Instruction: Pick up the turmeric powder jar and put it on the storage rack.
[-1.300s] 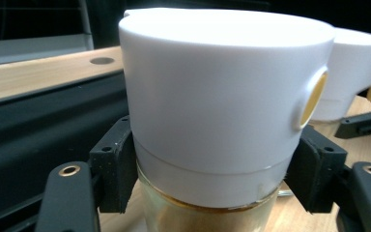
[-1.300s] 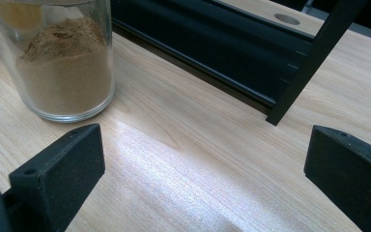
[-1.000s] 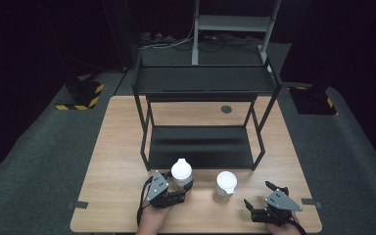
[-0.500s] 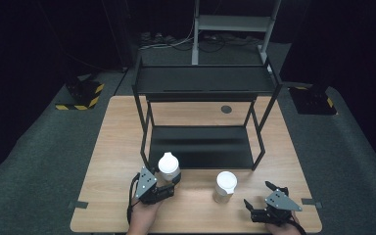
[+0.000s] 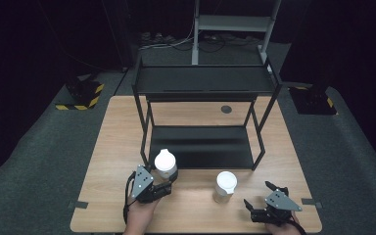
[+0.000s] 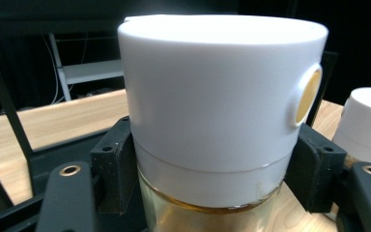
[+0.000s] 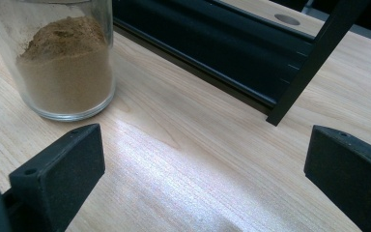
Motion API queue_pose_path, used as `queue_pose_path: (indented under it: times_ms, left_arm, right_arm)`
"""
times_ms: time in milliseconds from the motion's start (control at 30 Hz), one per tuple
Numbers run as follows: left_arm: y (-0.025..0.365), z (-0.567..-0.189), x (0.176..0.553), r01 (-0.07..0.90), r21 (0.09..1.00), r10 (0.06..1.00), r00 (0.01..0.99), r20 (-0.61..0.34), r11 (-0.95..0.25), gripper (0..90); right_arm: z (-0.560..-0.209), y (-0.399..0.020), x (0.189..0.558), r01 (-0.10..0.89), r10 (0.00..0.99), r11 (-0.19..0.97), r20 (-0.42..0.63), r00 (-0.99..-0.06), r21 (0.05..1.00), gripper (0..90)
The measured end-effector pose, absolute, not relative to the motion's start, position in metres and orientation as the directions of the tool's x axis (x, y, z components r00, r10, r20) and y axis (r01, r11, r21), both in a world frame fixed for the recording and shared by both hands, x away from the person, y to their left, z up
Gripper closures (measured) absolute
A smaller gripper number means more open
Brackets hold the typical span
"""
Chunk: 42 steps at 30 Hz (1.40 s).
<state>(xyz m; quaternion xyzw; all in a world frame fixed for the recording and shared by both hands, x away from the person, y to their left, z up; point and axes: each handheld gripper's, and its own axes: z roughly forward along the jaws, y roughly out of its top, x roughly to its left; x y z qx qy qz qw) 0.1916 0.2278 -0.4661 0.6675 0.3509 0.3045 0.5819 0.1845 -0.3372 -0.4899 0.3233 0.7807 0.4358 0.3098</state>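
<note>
My left gripper (image 5: 165,182) is shut on a glass jar with a white lid (image 5: 165,162), held near the table's front left by the rack's corner post. In the left gripper view the jar's white lid (image 6: 217,96) stands between the pads (image 6: 113,169), amber contents below it. A second white-lidded jar (image 5: 224,185) stands on the table right of centre; in the right gripper view its glass body (image 7: 63,63) holds brown powder. My right gripper (image 5: 258,198) rests at the front right, open, jaws wide apart with bare wood between them (image 7: 203,174).
A black two-tier metal rack (image 5: 205,81) stands across the middle of the wooden table (image 5: 112,142), its lower shelf (image 5: 200,147) just behind both jars. A round grommet (image 5: 226,109) sits in the tabletop behind the rack. A rack leg (image 7: 314,63) rises close ahead of the right gripper.
The left gripper with its jar shifted left from beside the other jar, then up and back a little toward the rack. The right gripper and the second jar stayed put.
</note>
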Motion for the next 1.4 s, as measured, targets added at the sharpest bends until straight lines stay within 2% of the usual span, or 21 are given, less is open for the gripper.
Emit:
queue_pose_path:
  times_ms: [633, 1400]
  left_arm:
    - [0.228, -0.395, 0.206, 0.058, 0.995, 0.830, 0.557, 0.035, -0.081, 30.6]
    - [0.220, -0.346, 0.219, 0.008, 0.997, 0.825, 0.562, 0.060, -0.078, 30.6]
  right_arm:
    - [-0.490, -0.339, 0.185, 0.235, 0.773, 0.406, -0.195, -0.603, 0.883, 0.0]
    - [-0.490, -0.340, 0.185, 0.236, 0.774, 0.402, -0.191, -0.603, 0.884, 0.0]
